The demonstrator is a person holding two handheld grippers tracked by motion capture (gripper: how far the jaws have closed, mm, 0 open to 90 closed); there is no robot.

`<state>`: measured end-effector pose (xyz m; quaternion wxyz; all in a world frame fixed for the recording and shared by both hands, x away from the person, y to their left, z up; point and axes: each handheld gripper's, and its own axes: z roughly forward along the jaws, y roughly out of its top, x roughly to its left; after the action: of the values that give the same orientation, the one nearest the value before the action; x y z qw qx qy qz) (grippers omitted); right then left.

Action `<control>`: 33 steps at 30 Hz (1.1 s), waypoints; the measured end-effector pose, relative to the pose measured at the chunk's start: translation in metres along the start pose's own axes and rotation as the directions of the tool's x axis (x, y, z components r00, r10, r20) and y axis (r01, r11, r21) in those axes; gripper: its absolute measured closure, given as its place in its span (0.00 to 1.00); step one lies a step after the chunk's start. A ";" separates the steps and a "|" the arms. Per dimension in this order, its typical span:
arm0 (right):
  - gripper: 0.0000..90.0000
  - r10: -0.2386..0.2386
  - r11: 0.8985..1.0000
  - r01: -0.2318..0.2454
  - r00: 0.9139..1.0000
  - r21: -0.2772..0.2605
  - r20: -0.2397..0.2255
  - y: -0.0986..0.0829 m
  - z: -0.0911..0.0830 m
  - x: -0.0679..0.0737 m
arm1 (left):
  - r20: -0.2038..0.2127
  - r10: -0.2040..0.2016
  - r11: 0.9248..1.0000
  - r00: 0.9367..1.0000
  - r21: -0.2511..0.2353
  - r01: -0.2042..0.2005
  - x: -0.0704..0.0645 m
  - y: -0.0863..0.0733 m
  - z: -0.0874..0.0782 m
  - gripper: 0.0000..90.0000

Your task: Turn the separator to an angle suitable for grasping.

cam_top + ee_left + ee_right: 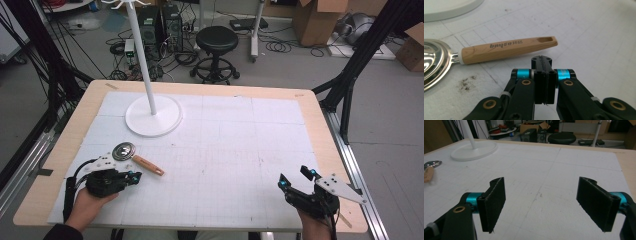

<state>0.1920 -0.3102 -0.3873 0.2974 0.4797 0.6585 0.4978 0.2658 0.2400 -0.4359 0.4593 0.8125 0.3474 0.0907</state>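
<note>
The spoon [135,156] lay flat on the white mat [225,150], near the left front of the worktop [320,125]. It had a round shiny metal bowl [434,62] and a light wooden handle [506,48]. The handle had dark letters burned into it and a small slot at its far end. A few dark crumbs sat on the mat near the bowl.

The left claw [543,72] was clenched tight, its two black pads pressed flat together with nothing between them. Its tip was just beside the handle but not touching it. A hand [87,205] held it from below.

The right claw [546,202] was released wide, its jaws far apart, and it held nothing. It hung over bare mat at the right front, well apart from the spoon.

Behind the spoon stood a white stand [150,107] with a round flat base and a thin pole. A black stool [216,47] stood on the floor beyond the worktop.
</note>
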 end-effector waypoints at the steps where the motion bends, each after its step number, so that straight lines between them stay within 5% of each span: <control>1: 0.24 -0.003 1.000 0.003 1.000 0.006 -0.005 0.000 0.001 -0.001 | 0.000 0.000 1.000 1.000 0.000 0.000 0.000 0.000 0.000 0.99; 5: 0.24 -0.016 1.000 0.017 1.000 0.016 -0.009 0.000 0.002 0.000 | 0.000 0.049 0.997 0.999 0.063 -0.049 -0.005 0.008 0.018 0.99; 6: 0.24 -0.018 1.000 0.018 1.000 0.017 -0.009 0.000 0.002 0.001 | -0.004 0.086 0.990 0.996 0.112 -0.085 -0.008 0.011 0.029 0.99; 11: 0.24 -0.009 1.000 0.009 1.000 0.014 -0.004 -0.001 0.001 -0.001 | -0.007 0.102 0.988 0.995 0.118 -0.100 -0.012 0.020 0.043 0.99; 22: 0.24 0.002 1.000 -0.002 1.000 0.025 -0.004 -0.002 0.002 -0.003 | -0.087 0.071 0.992 0.994 0.113 -0.061 0.003 0.044 0.069 1.00; 26: 0.24 0.005 1.000 -0.005 1.000 0.027 -0.005 -0.002 0.002 -0.004 | -0.137 0.029 0.995 0.990 0.103 -0.015 0.012 0.050 0.072 1.00; 28: 0.24 0.005 1.000 -0.005 1.000 0.025 -0.004 -0.002 0.001 -0.004 | -0.151 -0.013 0.999 0.988 0.034 0.018 0.018 0.056 0.060 1.00; 31: 0.24 0.012 1.000 -0.012 1.000 0.025 -0.004 -0.003 0.000 -0.005 | -0.179 -0.009 1.000 0.984 0.013 0.011 0.026 0.060 0.048 1.00; 33: 0.24 0.019 1.000 -0.019 1.000 0.025 -0.003 -0.003 0.000 -0.005 | -0.211 -0.043 0.999 0.976 -0.002 0.044 0.038 0.061 0.037 1.00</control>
<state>0.1928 -0.3149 -0.3906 0.2856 0.4886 0.6607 0.4931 0.3405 0.2186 -0.4142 0.4204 0.7911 0.4121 0.1658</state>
